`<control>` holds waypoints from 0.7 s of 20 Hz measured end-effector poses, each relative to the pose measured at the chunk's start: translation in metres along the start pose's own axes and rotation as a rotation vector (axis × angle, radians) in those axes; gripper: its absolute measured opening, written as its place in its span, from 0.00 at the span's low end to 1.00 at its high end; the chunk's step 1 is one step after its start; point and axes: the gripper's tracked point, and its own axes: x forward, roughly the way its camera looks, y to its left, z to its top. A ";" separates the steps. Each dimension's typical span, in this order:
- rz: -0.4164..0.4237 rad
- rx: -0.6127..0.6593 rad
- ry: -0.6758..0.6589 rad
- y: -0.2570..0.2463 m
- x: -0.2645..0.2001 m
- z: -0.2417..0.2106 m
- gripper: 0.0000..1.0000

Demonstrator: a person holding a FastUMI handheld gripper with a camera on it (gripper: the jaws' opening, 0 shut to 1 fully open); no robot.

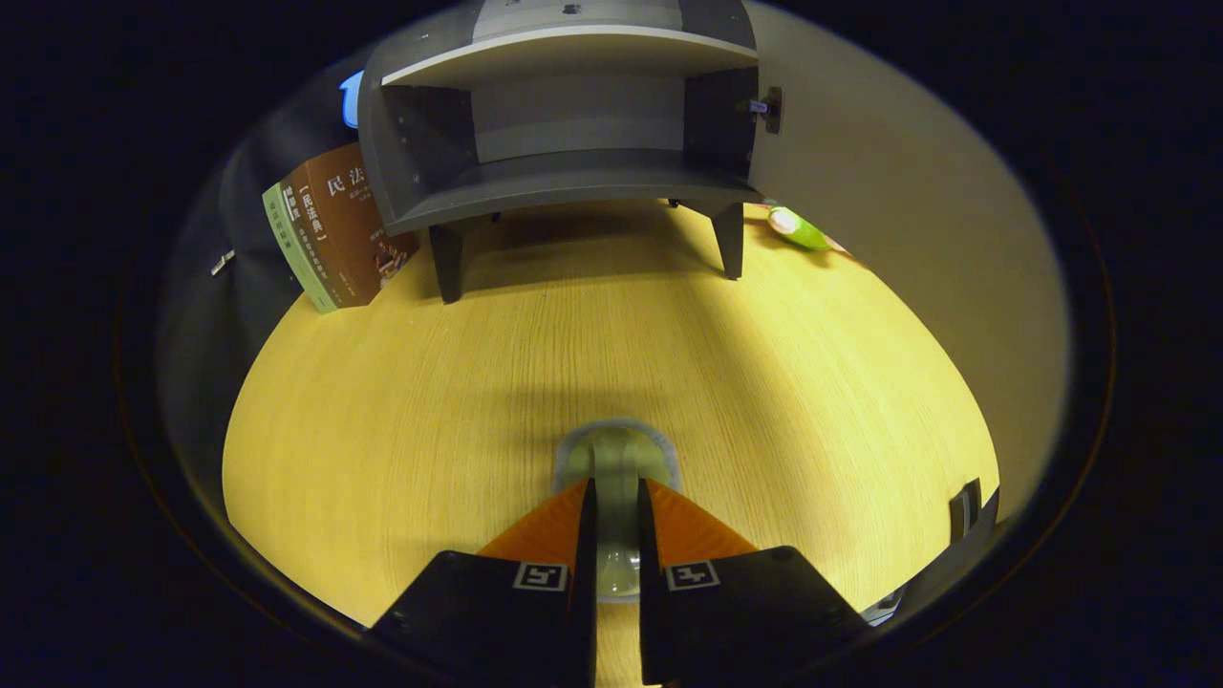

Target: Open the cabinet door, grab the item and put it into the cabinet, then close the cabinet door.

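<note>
Leaning against the cabinet's [573,124] left side you have a few books [330,234], and a green packet [801,229] lies by its right leg (nothing sits between you and the open shelf). The door [908,220] stands swung out to the right. Your gripper [617,535] has its fingers clenched on a pale green cup [617,459] over the wooden tabletop [430,401].
</note>
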 end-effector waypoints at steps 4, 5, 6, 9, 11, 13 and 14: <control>0.021 -0.013 -0.031 0.004 -0.041 0.033 0.23; 0.019 -0.020 -0.052 0.003 -0.054 0.046 0.22; 0.019 -0.021 -0.078 0.003 -0.069 0.061 0.23; 0.049 -0.011 -0.140 0.008 -0.117 0.107 0.22; 0.066 -0.014 -0.171 0.011 -0.144 0.136 0.23; 0.083 -0.015 -0.192 0.016 -0.167 0.165 0.22; 0.085 -0.017 -0.204 0.017 -0.178 0.181 0.22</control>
